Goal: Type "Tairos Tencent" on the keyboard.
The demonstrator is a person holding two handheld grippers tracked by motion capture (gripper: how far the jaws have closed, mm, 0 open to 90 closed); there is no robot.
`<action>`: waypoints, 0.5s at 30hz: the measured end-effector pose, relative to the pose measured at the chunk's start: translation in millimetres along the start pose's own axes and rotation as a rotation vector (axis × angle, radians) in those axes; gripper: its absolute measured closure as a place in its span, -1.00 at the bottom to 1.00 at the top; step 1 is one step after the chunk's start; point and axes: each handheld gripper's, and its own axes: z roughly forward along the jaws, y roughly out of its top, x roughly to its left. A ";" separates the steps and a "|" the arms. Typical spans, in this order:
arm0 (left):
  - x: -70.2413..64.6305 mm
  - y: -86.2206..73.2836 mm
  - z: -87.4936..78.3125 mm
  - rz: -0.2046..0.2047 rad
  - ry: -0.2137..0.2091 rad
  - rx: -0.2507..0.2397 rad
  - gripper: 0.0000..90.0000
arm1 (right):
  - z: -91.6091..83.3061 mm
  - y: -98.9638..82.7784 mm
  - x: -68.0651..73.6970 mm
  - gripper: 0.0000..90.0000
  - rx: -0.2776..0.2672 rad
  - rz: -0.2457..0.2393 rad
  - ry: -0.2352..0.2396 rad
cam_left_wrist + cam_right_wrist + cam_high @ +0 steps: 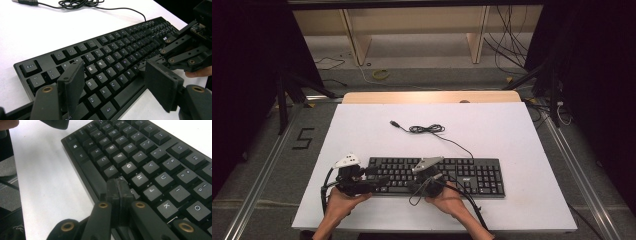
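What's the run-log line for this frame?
left tongs: open, over keyboard left end | right tongs: shut, tips at bottom key row

- Keyboard (pixel 110 65): black plastic, matt, keycaps smooth with a faint sheen.
- Counter (pixel 512 125): white, matt, slightly grainy surface.
- Left hand-held gripper (pixel 117 87): matt black plastic, rough-edged pads, brass-coloured metal rivets.
- Cable (pixel 427 129): black, smooth, slightly glossy sheath.

black gripper (pixel 117 192), brass-coloured screws, trailing cable

A white table (pixel 522 200) lies under the claws; far beyond them — wooden shelving (pixel 412 30), loose floor cables (pixel 507 45), a yellow ring (pixel 381 74).
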 end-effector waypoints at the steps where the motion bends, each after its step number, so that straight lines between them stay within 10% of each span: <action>1: 0.0 -0.1 0.0 0.000 0.000 0.000 -0.29 | 0.0 0.1 0.1 1.00 0.000 0.000 0.001; 15: 1.6 -0.8 -0.4 -0.006 0.001 -0.001 -0.29 | 2.8 -0.7 0.2 1.00 0.020 -0.016 -0.006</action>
